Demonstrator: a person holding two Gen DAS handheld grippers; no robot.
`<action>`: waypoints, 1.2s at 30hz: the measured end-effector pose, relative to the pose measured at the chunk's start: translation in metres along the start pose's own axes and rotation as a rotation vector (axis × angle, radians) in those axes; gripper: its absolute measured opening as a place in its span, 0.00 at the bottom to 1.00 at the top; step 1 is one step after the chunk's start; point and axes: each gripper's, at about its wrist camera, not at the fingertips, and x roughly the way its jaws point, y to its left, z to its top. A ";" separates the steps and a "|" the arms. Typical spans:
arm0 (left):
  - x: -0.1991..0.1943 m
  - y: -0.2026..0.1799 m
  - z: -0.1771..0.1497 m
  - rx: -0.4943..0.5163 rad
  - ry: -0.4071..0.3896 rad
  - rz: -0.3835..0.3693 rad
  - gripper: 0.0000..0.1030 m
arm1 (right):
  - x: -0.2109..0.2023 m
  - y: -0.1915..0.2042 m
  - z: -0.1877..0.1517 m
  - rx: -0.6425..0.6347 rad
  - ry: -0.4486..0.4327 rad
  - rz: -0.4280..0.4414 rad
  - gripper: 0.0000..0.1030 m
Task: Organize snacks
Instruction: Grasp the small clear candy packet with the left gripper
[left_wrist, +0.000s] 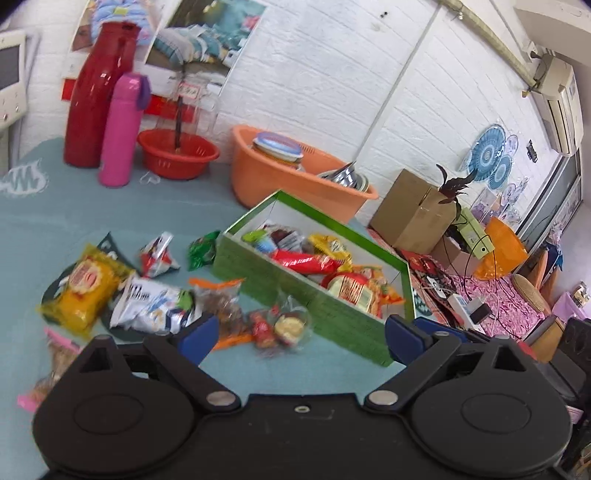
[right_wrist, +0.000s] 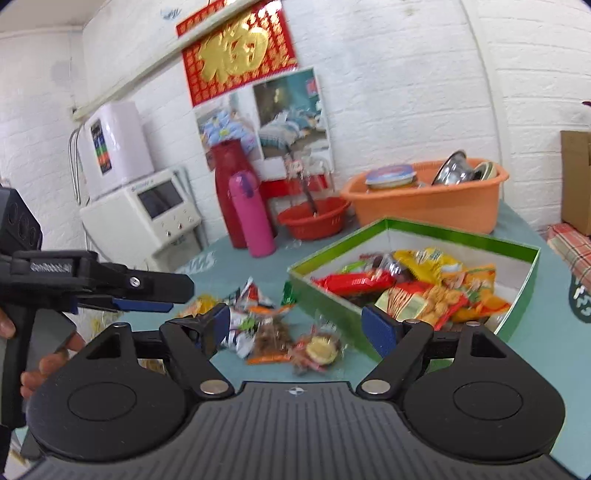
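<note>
A green box (left_wrist: 295, 284) (right_wrist: 332, 295) holds several snack packets. Loose snacks lie left of it on the teal table: a yellow bag (left_wrist: 86, 288), a white-and-blue bag (left_wrist: 155, 302), a red-and-white packet (left_wrist: 157, 256), a small green packet (left_wrist: 202, 251), a brown snack bag with orange trim (left_wrist: 223, 306) (right_wrist: 271, 338), and a clear packet of small sweets (left_wrist: 284, 326) (right_wrist: 319, 349). My left gripper (left_wrist: 297, 338) is open and empty above the clear packet; it also shows from the side in the right wrist view (right_wrist: 162, 295). My right gripper (right_wrist: 299, 328) is open and empty above the same snacks.
An orange tub (left_wrist: 280, 181) (right_wrist: 424, 206) with dishes stands behind the box. A red basket (left_wrist: 177, 153), a pink bottle (left_wrist: 120, 133) and a red flask (left_wrist: 96, 92) stand at the back left. A cardboard box (left_wrist: 410, 210) sits to the right. A white appliance (right_wrist: 147, 210) stands at the left.
</note>
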 end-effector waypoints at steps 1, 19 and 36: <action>-0.001 0.004 -0.004 -0.003 0.007 0.000 1.00 | 0.005 0.001 -0.004 -0.003 0.017 0.000 1.00; 0.023 0.042 -0.023 -0.068 0.062 -0.038 1.00 | 0.116 -0.020 -0.029 0.189 0.194 -0.114 0.62; 0.102 -0.006 -0.048 -0.010 0.228 -0.184 0.87 | 0.044 -0.010 -0.063 -0.003 0.257 -0.006 0.80</action>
